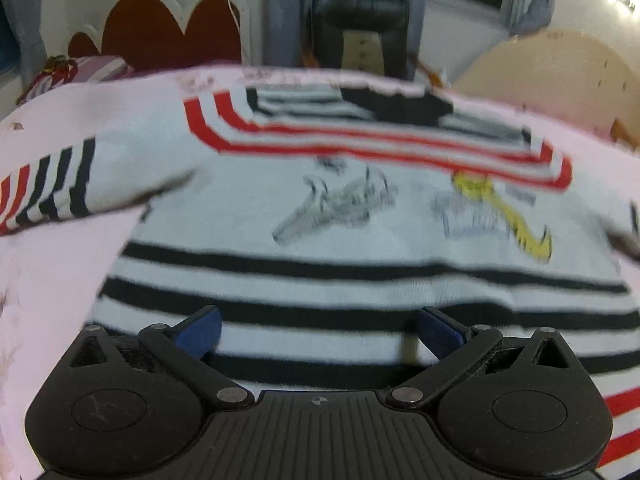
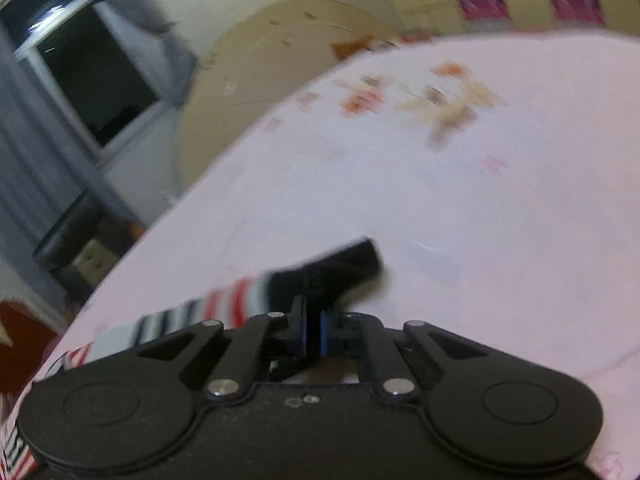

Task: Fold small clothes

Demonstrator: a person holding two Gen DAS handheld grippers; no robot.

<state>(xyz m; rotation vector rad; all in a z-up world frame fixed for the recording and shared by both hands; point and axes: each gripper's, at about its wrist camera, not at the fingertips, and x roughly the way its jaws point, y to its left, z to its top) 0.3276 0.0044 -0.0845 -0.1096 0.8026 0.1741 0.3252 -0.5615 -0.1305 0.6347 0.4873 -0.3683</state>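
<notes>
A small white top (image 1: 320,216) with black and red stripes and printed figures lies flat on the pink sheet (image 1: 60,264). My left gripper (image 1: 318,334) is open, its blue pads apart over the striped lower part of the top. In the right wrist view my right gripper (image 2: 312,334) is shut on the black cuff of the striped sleeve (image 2: 320,276), which stretches off to the left. Both views are blurred.
The pink sheet (image 2: 460,200) has a faded print at the far right. Beyond the bed are a red scalloped headboard (image 1: 160,32), a black chair (image 1: 360,28), a beige round board (image 1: 560,76), grey curtains and a dark window (image 2: 92,80).
</notes>
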